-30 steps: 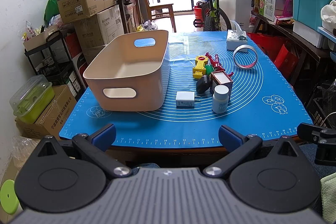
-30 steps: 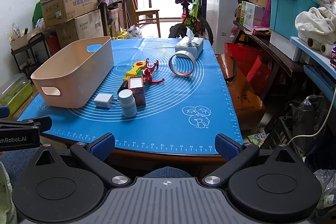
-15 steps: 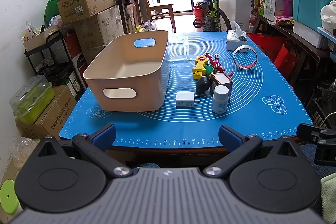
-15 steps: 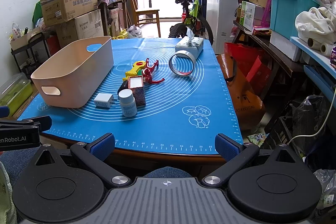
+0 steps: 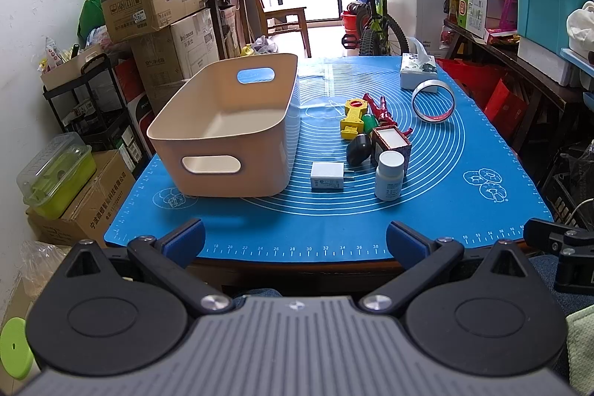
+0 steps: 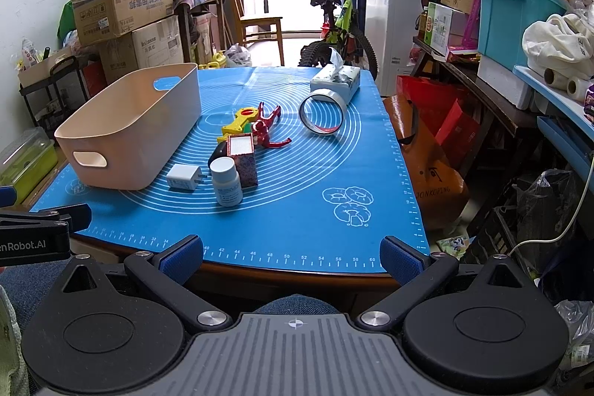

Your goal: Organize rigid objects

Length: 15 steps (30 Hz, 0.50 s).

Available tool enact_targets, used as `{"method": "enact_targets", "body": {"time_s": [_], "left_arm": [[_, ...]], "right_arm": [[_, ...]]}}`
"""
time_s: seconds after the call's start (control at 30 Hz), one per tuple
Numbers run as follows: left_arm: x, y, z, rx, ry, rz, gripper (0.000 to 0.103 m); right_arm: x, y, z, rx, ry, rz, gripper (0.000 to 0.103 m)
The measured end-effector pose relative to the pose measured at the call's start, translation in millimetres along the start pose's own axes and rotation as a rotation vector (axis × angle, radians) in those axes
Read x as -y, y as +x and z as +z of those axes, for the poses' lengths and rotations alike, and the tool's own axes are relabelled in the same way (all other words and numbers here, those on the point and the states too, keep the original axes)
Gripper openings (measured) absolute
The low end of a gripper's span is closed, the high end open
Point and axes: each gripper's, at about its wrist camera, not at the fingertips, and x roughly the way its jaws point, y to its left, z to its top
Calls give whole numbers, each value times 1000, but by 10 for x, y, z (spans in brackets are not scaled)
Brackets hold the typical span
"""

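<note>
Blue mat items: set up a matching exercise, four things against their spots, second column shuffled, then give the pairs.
Things:
1. beige bin
2. white charger
3. tape roll
4. white bottle

Spots:
A. just in front of the tissue box
B. left side of the blue mat
C. nearest the mat's front edge, before the small red box
D. between bin and bottle

Pairs: 1-B, 2-D, 3-A, 4-C
</note>
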Motion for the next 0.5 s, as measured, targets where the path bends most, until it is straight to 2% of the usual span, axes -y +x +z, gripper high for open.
{"method": "enact_targets", "body": {"time_s": [0.5], "left_arm": [[-12, 20, -6, -3, -16, -3, 103]], "right_arm": [[-42, -6, 30, -9, -7, -18, 101]]}}
